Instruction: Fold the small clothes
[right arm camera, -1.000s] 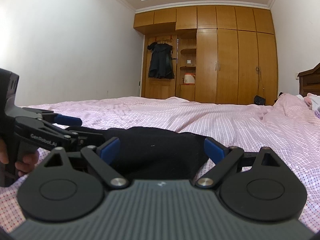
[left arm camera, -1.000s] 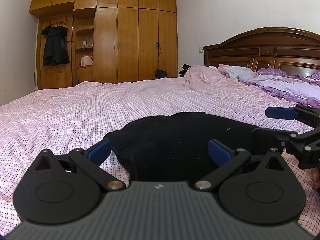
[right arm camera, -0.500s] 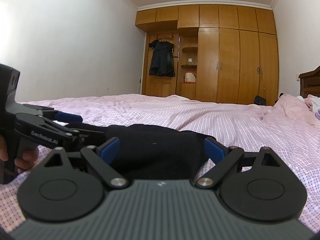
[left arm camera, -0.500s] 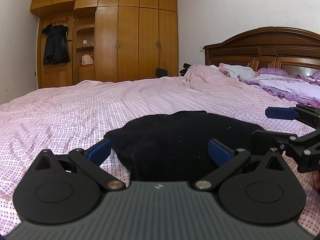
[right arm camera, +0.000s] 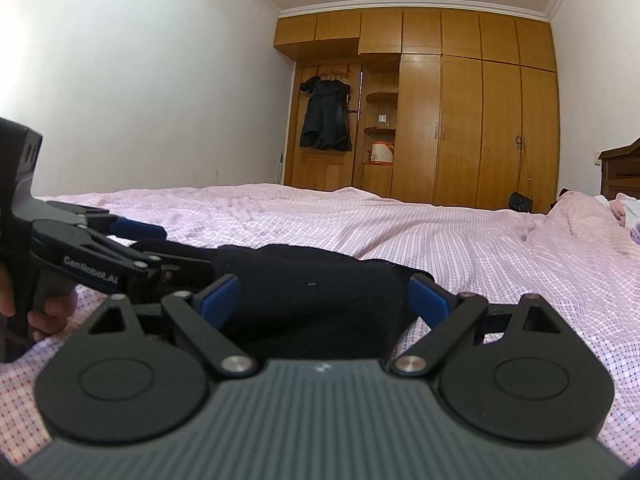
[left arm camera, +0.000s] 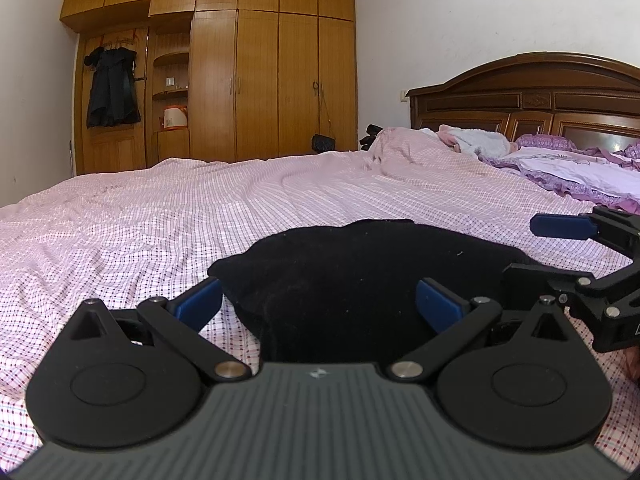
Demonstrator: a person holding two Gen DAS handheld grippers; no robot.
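While the small black fabric garment (left arm camera: 360, 276) lay flat on the pink checked bedsheet (left arm camera: 160, 220), left gripper (left arm camera: 320, 304) and right gripper (right arm camera: 324, 296) straddled its near edge, jaws spread wide, seemingly placed to pinch it.

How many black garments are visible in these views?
2. One black garment lies on the bed between both open grippers, left and right. A black coat hangs at the wardrobe. Others may be hidden among the bedding.
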